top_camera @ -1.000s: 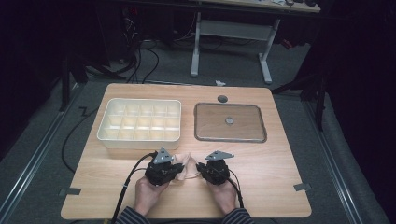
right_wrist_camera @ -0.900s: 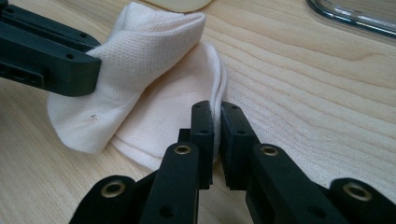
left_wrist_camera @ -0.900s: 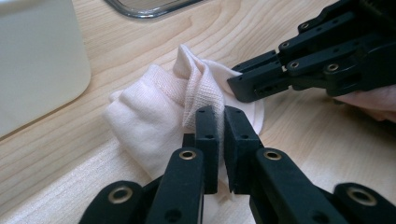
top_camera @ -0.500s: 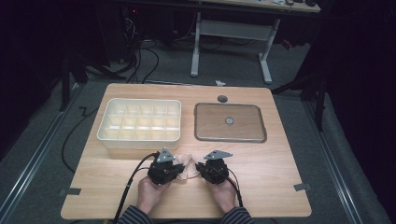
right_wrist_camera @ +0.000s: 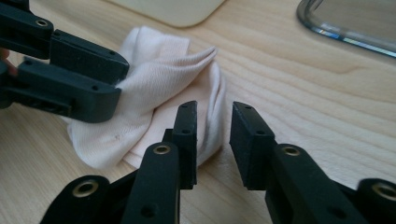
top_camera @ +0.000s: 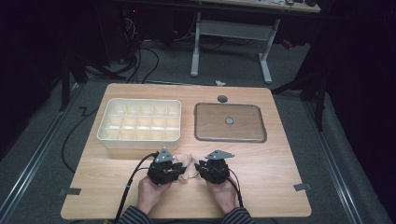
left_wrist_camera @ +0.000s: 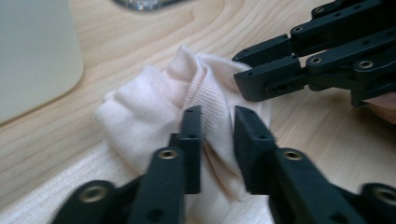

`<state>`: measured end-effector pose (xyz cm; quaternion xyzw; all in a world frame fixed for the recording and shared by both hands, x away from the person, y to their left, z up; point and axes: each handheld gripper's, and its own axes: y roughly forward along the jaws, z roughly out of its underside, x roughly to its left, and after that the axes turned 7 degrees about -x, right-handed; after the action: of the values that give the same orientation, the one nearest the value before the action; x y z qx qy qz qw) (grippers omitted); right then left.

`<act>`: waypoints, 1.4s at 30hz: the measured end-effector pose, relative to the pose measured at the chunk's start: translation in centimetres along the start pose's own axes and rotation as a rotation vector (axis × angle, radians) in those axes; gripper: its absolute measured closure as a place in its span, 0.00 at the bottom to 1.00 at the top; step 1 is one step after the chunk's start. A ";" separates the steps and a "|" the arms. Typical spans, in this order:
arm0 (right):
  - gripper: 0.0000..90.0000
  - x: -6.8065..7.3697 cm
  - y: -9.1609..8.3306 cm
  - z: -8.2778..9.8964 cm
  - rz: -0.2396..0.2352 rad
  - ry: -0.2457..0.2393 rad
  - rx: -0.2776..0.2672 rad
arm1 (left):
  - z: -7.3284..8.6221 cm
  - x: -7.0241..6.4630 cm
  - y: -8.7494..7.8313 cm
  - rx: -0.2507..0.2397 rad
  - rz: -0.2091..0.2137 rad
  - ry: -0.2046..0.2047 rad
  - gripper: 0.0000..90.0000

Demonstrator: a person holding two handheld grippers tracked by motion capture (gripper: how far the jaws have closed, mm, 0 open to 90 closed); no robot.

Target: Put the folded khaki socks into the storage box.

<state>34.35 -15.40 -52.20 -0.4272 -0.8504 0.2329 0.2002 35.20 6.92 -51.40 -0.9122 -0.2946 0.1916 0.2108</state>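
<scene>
We work pale pink cloth [top_camera: 187, 164], bunched on bench [top_camera: 280, 186] between both hands, just in front of compartment tray [top_camera: 139, 122].

Left tongs [left_wrist_camera: 217, 126]: jaws just been opening, now narrow gap, cloth fold between pads, no clamp.

Right tongs [right_wrist_camera: 212, 122]: jaws just been opening too, gap slight, cloth edge at it, not pinched.

We judge: cloth gathered, both grips let go; left to do unclear, perhaps moving it to tray or metal lid [top_camera: 230, 122].

Hard to tell: what garment it is; folds hide layers.
</scene>
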 end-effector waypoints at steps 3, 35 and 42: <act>0.76 -0.2 -0.6 -0.2 0.007 0.014 -0.027 | -0.1 -0.3 -0.3 -0.041 0.000 -0.045 0.71; 0.39 4.6 1.0 -2.3 0.036 -0.119 -0.007 | 1.4 1.7 -0.3 0.028 -0.184 -0.114 0.41; 0.42 4.2 1.9 -1.8 0.069 -0.120 0.021 | 1.5 1.8 -0.4 0.059 -0.199 -0.055 0.41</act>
<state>34.18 -10.53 -51.17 -0.4395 -0.8431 0.2740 0.1451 35.70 8.72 -52.87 -0.8663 -0.3835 0.2034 0.2473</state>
